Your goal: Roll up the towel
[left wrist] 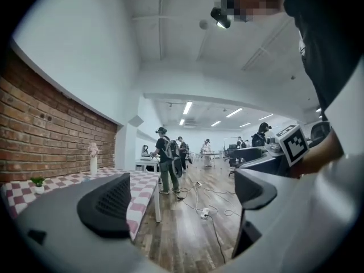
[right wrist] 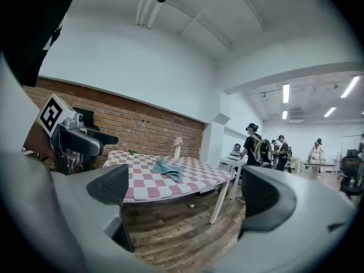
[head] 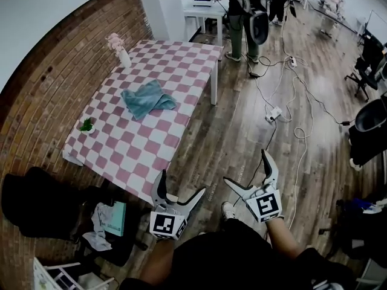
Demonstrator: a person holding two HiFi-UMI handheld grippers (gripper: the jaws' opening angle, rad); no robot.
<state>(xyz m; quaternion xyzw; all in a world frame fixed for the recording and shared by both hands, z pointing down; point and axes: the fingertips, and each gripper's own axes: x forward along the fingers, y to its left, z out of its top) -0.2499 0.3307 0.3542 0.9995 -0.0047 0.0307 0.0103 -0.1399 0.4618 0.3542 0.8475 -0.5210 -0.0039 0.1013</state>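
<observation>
A crumpled teal towel [head: 148, 99] lies near the middle of the pink-and-white checked table [head: 133, 144]. Both grippers hang over the wooden floor, short of the table's near edge and well away from the towel. My left gripper [head: 181, 185] is open with nothing between its fingers, and so is my right gripper [head: 245, 167]. The right gripper view looks through open jaws [right wrist: 187, 192] at the towel [right wrist: 166, 168] on the table [right wrist: 148, 189], with the left gripper [right wrist: 74, 141] beside it. The left gripper view, jaws [left wrist: 182, 201] apart, faces down the room past the table's corner [left wrist: 142, 181].
A vase of pink flowers [head: 121, 50] and a small green plant [head: 86, 125] stand along the table's brick-wall side. Cables and a power strip [head: 275, 112] trail over the floor at right. People [head: 242, 11] stand by a white table [head: 205, 8]. Bags and clutter [head: 103, 222] lie lower left.
</observation>
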